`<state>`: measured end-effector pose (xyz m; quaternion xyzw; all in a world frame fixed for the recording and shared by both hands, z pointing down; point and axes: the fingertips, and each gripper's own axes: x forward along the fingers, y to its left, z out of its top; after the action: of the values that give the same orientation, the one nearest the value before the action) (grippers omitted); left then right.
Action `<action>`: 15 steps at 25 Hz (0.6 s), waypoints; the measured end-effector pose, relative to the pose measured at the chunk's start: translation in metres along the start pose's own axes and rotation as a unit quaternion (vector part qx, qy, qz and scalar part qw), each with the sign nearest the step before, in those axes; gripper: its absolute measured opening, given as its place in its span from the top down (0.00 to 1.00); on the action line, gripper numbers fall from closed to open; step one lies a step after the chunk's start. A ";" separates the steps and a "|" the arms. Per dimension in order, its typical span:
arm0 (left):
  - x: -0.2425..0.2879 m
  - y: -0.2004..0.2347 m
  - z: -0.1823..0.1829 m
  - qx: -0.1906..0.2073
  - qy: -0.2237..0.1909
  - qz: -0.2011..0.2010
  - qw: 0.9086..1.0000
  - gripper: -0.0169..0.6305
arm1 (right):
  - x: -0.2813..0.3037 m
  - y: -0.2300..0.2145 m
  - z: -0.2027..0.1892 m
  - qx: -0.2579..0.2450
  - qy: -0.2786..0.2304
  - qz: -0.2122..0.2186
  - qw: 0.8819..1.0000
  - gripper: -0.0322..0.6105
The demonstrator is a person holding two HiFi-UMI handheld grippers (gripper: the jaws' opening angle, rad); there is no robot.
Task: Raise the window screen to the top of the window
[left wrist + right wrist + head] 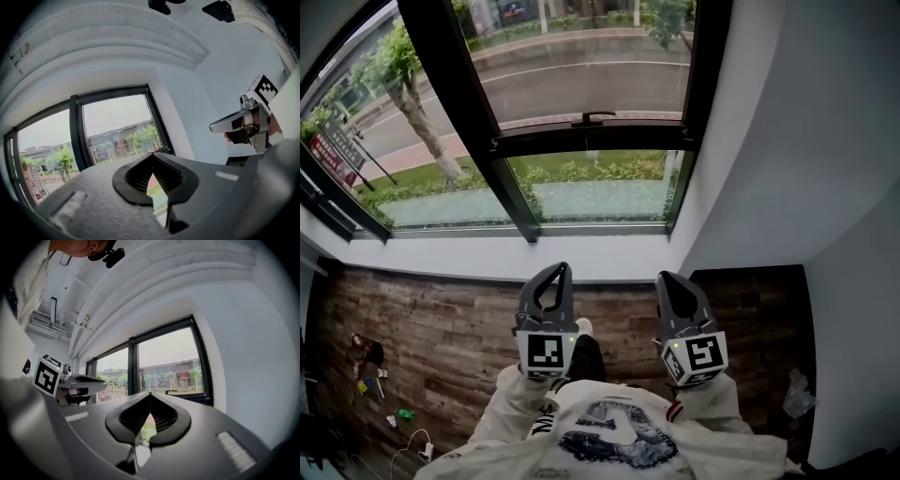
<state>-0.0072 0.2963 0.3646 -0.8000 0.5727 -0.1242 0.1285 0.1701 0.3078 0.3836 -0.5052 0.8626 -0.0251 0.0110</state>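
Screen point(586, 70): it covers the upper pane of the window point(698, 112) ahead of you. Its bottom rail and handle point(593, 118) sit low, right on the black crossbar point(581, 139) at mid-height. It is well apart from both tongs.

Your left tongs point(559, 270): clenched, pads pressed together with only a pear-shaped gap behind the tips. They are held level and point at the window. In their own view point(152, 156) the pane shows beyond the tips.

Your right tongs point(667, 278): clenched likewise, tips together point(150, 394), and level. They are beside the left pair without touching it.

Marker cubes: one on each tool, left point(545, 354) and right point(701, 359).

Your sleeves point(520, 398): white, below the cubes.

Floor point(441, 323): dark wood planks, running up to the white wall under the window.

Floor, left edge: small bright scraps point(370, 366) and a white cable point(417, 442).

Floor, right corner: a crumpled pale item point(797, 398), too small to tell what it is.

Outside: a tree point(412, 103), a road point(581, 80) and a hedge point(581, 172).
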 end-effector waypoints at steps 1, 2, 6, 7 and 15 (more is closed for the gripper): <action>0.007 0.001 -0.002 0.001 0.000 -0.002 1.000 0.97 | 0.004 -0.004 -0.002 0.000 0.000 -0.003 1.000 0.94; 0.014 0.002 -0.005 0.001 -0.001 -0.004 1.000 0.97 | 0.009 -0.009 -0.005 0.000 0.001 -0.006 1.000 0.94; 0.047 0.014 -0.018 0.000 -0.004 -0.012 1.000 0.97 | 0.041 -0.023 -0.019 0.009 0.012 -0.018 1.000 0.94; 0.055 0.019 -0.022 -0.001 -0.004 -0.013 1.000 0.97 | 0.050 -0.024 -0.021 0.009 0.015 -0.019 1.000 0.94; 0.157 0.092 -0.052 -0.013 0.003 -0.036 0.999 0.97 | 0.169 -0.040 -0.020 -0.008 0.040 -0.039 0.998 0.94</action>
<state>-0.0581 0.1158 0.3896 -0.8213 0.5455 -0.1242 0.1117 0.1211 0.1414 0.4067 -0.5367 0.8424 -0.0391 -0.0284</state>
